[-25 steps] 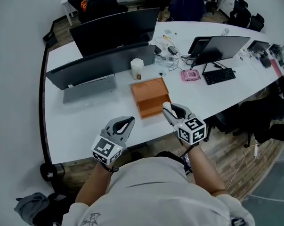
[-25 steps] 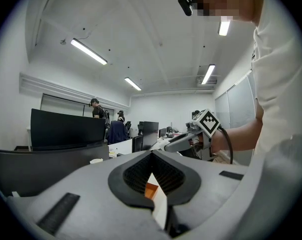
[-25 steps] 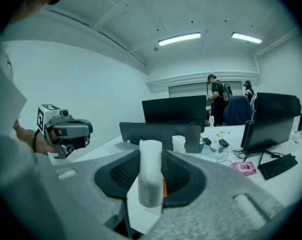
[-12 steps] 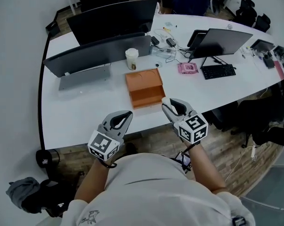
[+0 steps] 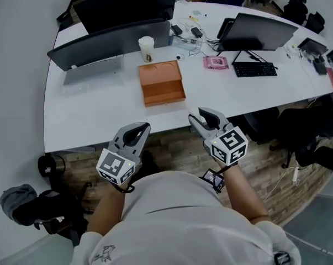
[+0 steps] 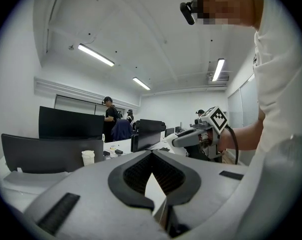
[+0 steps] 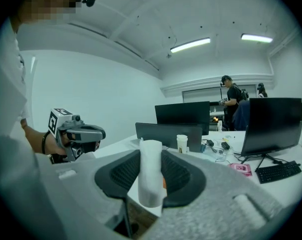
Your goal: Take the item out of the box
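An open orange box (image 5: 161, 83) lies on the white table (image 5: 89, 120), well ahead of both grippers. My right gripper (image 5: 198, 116) hangs off the table's front edge, over the wooden floor. It is shut on a white cylindrical item (image 7: 151, 179), which stands upright between its dark pads (image 7: 178, 176). My left gripper (image 5: 137, 129) is level with it on the left, also off the table. In the left gripper view its jaws (image 6: 152, 153) meet at the tips with nothing between them. Each gripper shows in the other's view.
Behind the box stand a paper cup (image 5: 146, 48) and dark monitors (image 5: 108, 37). To the right are a pink object (image 5: 216, 62), a keyboard (image 5: 254, 69) and cables. Office chairs (image 5: 315, 142) stand at the right, and a dark bag (image 5: 22, 206) lies on the floor at the left. People stand far back.
Both grippers have drawn back from the table's front edge and now hang over the floor. The box lies farther away. The right gripper still holds the white item.
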Available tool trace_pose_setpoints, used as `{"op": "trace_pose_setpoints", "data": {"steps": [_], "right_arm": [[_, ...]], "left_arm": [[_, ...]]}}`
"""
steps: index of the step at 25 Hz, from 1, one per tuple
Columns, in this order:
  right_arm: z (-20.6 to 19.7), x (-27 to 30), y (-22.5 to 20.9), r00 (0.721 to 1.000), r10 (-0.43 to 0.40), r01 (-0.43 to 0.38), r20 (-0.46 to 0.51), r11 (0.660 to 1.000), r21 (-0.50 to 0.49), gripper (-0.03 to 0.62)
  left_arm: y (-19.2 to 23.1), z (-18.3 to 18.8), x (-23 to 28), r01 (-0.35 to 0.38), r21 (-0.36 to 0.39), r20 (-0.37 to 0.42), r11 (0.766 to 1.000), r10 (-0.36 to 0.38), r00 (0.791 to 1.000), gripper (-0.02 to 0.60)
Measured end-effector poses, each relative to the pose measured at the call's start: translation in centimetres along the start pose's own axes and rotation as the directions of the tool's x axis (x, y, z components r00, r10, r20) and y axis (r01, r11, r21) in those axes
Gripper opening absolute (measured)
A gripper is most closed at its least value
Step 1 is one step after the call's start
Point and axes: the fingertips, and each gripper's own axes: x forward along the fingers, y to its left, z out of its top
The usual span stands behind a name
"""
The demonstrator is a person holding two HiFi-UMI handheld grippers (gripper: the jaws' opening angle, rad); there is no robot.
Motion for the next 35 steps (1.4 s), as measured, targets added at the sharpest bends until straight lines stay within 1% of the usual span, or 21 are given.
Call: {"op": "trace_pose_setpoints", "data": {"steps": [3,6,9,13,17,22,29,35], "right_arm": [[-1.0,-2.7,0.2,1.000,0.022,-0.021,0.016,1.000,-0.006,0.130],[-2.2,-5.5,0.5,0.998,0.049,-0.049,0.026,0.999,-0.007,0.130],[-3.5,-8.1,1.0,0.996,0.081,-0.081,0.030,0.997,-0.021,0.130],[-5.0,-10.4,2.0,0.991,0.127,-0.126,0.028,0.991,-0.056,0.129],[-5.8,-12.0,2.8,0.990,0.140,-0.138,0.034,0.989,-0.060,0.129],[-5.7,-13.3,2.9,0.989,0.140,-0.136,0.052,0.988,-0.076,0.129],[-5.6,-13.6,5.2,0.990,0.122,-0.117,0.072,0.990,-0.081,0.129],[-5.5,-11.8,8.4,0.990,0.126,-0.122,0.064,0.991,-0.054,0.128]], "left_arm": [[-3.1,-0.5,0.0,-0.014,0.005,-0.004,1.000,0.014,1.000,-0.002],[-6.4,-0.5,0.0,-0.029,-0.010,-0.003,1.000,0.029,1.000,-0.002],[-9.9,-0.2,-0.1,-0.037,0.007,-0.010,0.999,0.037,0.999,-0.002],[-12.7,-0.5,-0.1,-0.039,0.017,-0.013,0.999,0.039,0.999,-0.002],[-13.3,-0.5,-0.7,-0.058,0.023,-0.020,0.998,0.059,0.998,-0.002],[-13.5,-0.8,-1.1,-0.074,0.018,-0.020,0.997,0.074,0.997,-0.002],[-13.0,-1.3,-3.3,-0.051,0.015,-0.017,0.999,0.051,0.999,-0.002],[-11.5,-1.5,-6.5,-0.043,0.008,-0.014,0.999,0.043,0.999,-0.002]]}}
